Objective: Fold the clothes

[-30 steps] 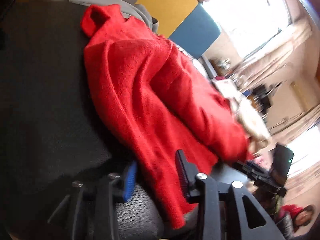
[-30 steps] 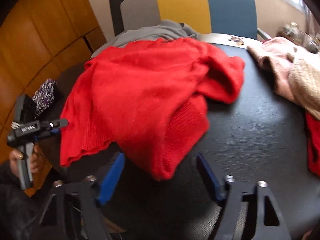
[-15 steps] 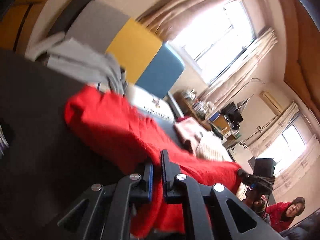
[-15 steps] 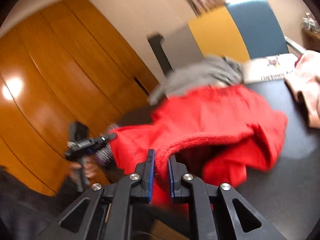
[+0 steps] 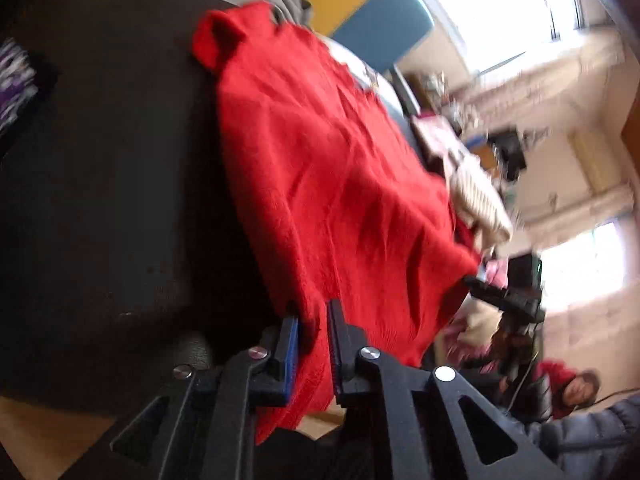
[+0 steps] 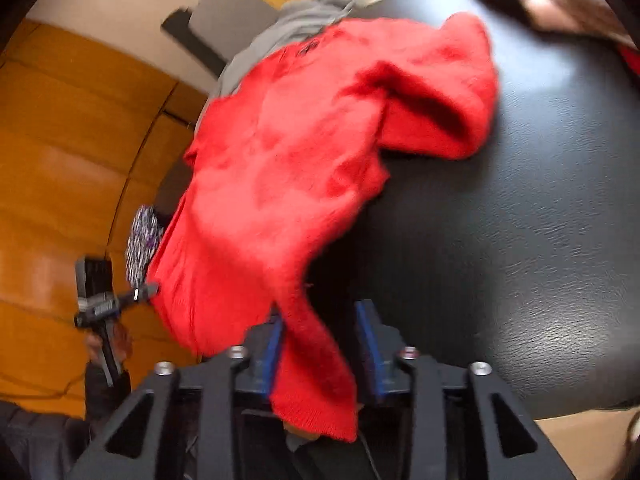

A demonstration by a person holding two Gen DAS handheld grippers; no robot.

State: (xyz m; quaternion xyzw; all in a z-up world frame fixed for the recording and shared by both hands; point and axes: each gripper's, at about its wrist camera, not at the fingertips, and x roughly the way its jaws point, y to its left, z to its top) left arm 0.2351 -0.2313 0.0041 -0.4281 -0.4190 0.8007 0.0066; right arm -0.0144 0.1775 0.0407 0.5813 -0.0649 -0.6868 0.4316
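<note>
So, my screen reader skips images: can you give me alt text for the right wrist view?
A red knit sweater lies rumpled on a dark leather-look table, its near edge hanging between the right gripper, whose jaws are opening. The left gripper meets the sweater's far left edge; a grey garment lies behind.

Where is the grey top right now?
The grey top lies at the far edge of the dark table in the right wrist view, partly under the red sweater, before the colourful chair.

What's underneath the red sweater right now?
The red sweater lies on the dark table, its far end overlapping a grey garment. Whatever else it covers is hidden.
</note>
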